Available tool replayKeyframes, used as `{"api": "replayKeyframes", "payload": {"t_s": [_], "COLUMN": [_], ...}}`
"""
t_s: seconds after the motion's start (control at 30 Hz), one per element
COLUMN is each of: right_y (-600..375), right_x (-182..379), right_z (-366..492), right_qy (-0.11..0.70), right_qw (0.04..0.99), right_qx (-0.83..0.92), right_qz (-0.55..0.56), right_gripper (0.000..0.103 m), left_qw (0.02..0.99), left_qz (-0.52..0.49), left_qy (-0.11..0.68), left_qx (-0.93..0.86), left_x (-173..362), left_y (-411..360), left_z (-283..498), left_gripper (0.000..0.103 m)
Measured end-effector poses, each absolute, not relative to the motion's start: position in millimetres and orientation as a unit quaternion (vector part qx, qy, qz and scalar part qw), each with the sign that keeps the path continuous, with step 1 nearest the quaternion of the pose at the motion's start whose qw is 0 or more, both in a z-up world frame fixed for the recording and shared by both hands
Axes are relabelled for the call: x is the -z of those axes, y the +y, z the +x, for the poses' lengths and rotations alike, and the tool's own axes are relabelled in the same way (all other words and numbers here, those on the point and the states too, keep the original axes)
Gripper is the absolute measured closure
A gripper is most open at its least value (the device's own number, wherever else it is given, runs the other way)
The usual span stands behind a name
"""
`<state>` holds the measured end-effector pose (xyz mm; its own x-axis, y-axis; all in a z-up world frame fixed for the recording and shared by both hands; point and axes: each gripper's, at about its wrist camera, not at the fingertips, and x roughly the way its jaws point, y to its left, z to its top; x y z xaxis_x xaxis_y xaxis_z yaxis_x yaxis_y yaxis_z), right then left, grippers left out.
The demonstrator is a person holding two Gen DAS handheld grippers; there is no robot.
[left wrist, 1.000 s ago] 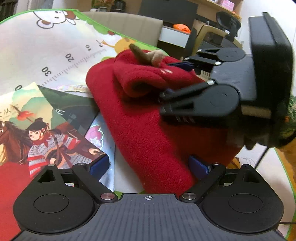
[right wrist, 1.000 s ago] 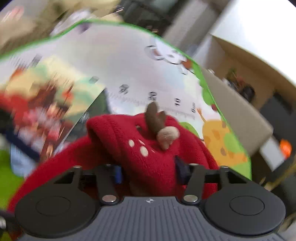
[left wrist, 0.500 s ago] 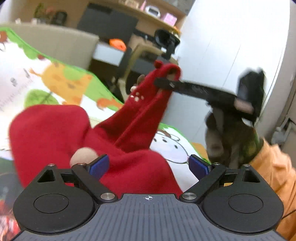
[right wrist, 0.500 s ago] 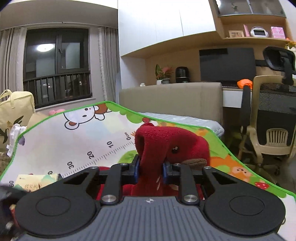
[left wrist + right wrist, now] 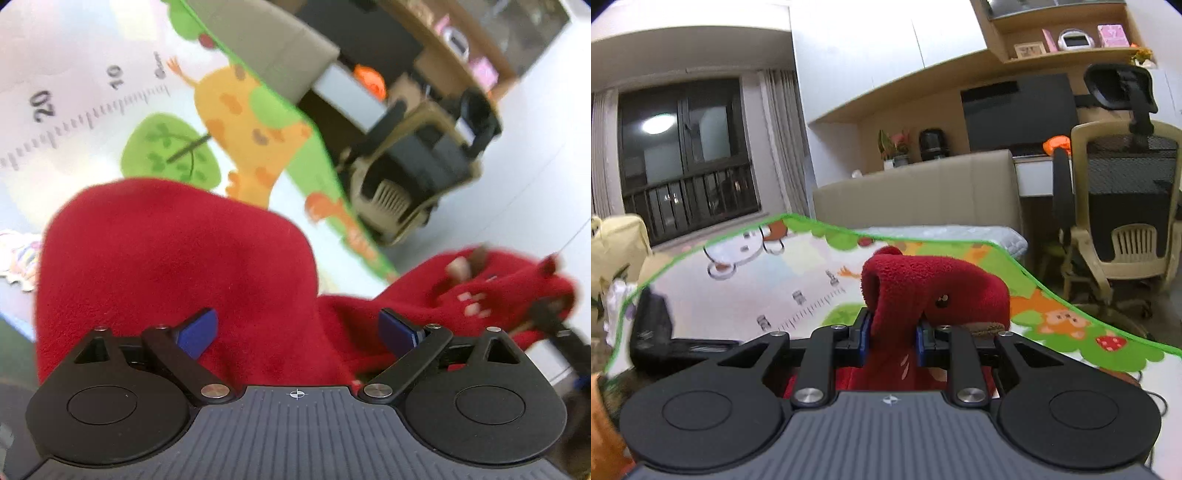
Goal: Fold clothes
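Right wrist view: the right tool (image 5: 891, 338) is clamped on a bunched end of the red fleece (image 5: 934, 291), now raised clear of the mat (image 5: 746, 291), where a second ago it lay low on the heap. In the left wrist view the left tool (image 5: 297, 328) stands open over the fleece's main bulk, gripping nothing, and the lifted end stretches away to the right. The garment is being drawn out, likely for spreading before any fold.
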<state>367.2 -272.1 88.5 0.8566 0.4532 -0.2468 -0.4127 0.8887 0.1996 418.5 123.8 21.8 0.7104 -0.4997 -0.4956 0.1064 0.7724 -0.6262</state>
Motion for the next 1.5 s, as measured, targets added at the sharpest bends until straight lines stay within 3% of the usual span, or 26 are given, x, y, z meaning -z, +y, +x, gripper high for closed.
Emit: {"api": "replayKeyframes", "payload": {"t_s": [0.17,0.27,0.4,0.47,0.5,0.57,0.63,0.77,0.83,0.9,1.0,1.13,1.23,1.5], "right_y": [-180,-95,-28,-24,-30,-47,-72,-123,-142,-159,-176,-153,-119,-121], "right_x": [-118,-87,-4,14,12,0,-20,-58,-74,-86,-97,-65,-17,-28], "right_z": [322,281,231,219,215,211,211,228,255,289,352,452,506,476], "right_qy": [0.051,0.081,0.124,0.144,0.147,0.143,0.134,0.146,0.147,0.16,0.212,0.355,0.433,0.365], "right_qw": [0.937,0.863,0.775,0.761,0.761,0.769,0.788,0.843,0.88,0.912,0.924,0.867,0.853,0.893], "right_qx": [-0.336,-0.449,-0.506,-0.514,-0.515,-0.511,-0.491,-0.433,-0.387,-0.341,-0.318,-0.331,-0.263,-0.257], "right_qz": [-0.082,-0.216,-0.358,-0.369,-0.366,-0.357,-0.346,-0.285,-0.235,-0.163,-0.037,0.115,0.121,0.055], "right_gripper": [0.075,0.075,0.075,0.075,0.075,0.063,0.035,0.028,0.01,0.001,0.0,0.0,0.0,0.0], "left_qw": [0.912,0.934,0.936,0.939,0.941,0.942,0.938,0.928,0.933,0.931,0.925,0.927,0.928,0.926], "left_qz": [-0.259,-0.237,-0.249,-0.232,-0.222,-0.208,-0.213,-0.212,-0.171,-0.157,-0.163,-0.156,-0.151,-0.158], "left_qy": [0.3,0.266,0.246,0.249,0.251,0.252,0.256,0.287,0.312,0.327,0.339,0.338,0.338,0.337], "left_qx": [0.111,0.037,0.021,0.042,0.052,0.076,0.1,0.111,0.063,0.044,0.042,0.05,0.051,0.06], "left_x": [-53,-71,-89,-93,-94,-94,-84,-50,-33,-19,-6,-5,-5,0], "left_y": [168,204,226,216,209,194,177,145,131,129,134,139,142,145], "left_z": [363,321,283,282,283,287,300,325,336,340,337,331,331,328], "left_gripper": [0.006,0.006,0.005,0.004,0.004,0.004,0.004,0.004,0.004,0.003,0.002,0.001,0.001,0.001]}}
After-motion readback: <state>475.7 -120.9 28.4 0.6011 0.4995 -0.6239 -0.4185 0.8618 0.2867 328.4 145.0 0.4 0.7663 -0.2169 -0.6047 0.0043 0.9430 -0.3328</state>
